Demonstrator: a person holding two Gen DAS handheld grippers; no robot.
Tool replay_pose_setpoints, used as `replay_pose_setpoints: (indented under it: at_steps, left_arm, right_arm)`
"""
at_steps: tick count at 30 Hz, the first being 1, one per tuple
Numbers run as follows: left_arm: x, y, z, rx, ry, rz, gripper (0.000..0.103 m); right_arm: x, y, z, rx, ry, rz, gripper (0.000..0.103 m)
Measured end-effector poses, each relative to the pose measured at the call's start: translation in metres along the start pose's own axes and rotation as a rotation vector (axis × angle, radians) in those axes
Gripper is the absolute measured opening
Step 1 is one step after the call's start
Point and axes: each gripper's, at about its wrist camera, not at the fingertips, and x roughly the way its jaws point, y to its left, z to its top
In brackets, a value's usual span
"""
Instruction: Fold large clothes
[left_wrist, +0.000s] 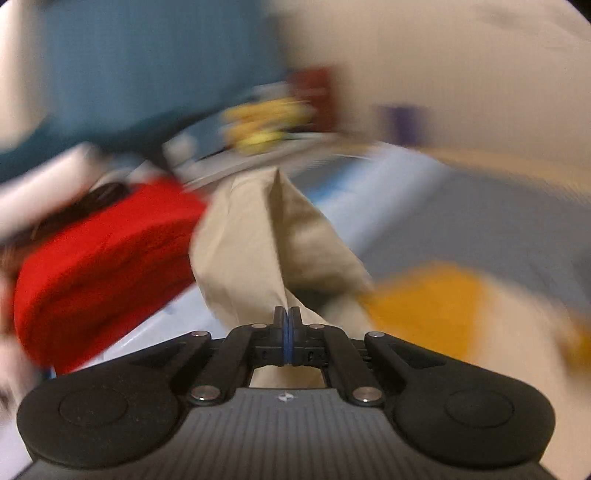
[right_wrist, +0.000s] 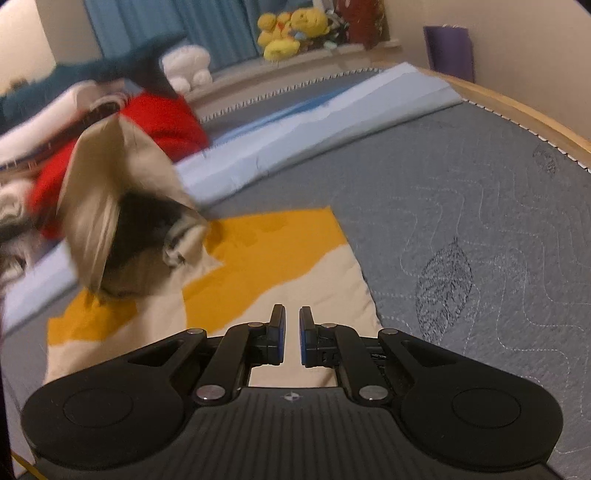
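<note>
You are working over a grey quilted mattress (right_wrist: 461, 192) with a pale blue pad (right_wrist: 332, 122) along its far side; from your left, a red garment (right_wrist: 166, 122) lies heaped on that pad, yellow plush toys (right_wrist: 288, 33) sit on the ledge behind, and a purple box (right_wrist: 448, 51) stands at the far right. The beige and yellow garment (right_wrist: 295, 258) lies on the mattress, one beige corner lifted. Your left gripper (left_wrist: 287, 317) is clenched on that fabric; your right gripper (right_wrist: 291, 325) hangs released above it. The left view is badly blurred.
</note>
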Motion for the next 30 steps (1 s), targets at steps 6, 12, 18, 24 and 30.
replay_pose_setpoints:
  at_steps: [6, 12, 18, 24, 30]
  left_arm:
    - [-0.085, -0.043, -0.097, -0.073, 0.247, -0.018, 0.005]
    - [-0.071, -0.041, -0.033, -0.346, 0.130, 0.104, 0.051]
    - [-0.003, -0.101, 0.039, -0.473, 0.083, 0.080, 0.086]
    - [0.093, -0.164, 0.037, -0.315, 0.309, 0.170, 0.053]
    - [0.053, -0.105, 0.060, -0.155, 0.204, 0.150, 0.002]
  right_arm:
    - [-0.010, -0.006, 0.007, 0.050, -0.045, -0.005, 0.019]
    - [-0.009, -0.004, 0.005, 0.058, -0.037, 0.012, 0.019]
    - [-0.003, -0.003, 0.005, 0.061, -0.015, 0.019, 0.019]
    - [-0.002, -0.005, 0.006, 0.068, -0.013, 0.015, 0.019]
    - [-0.007, -0.010, 0.009, 0.085, -0.016, 0.031, 0.019]
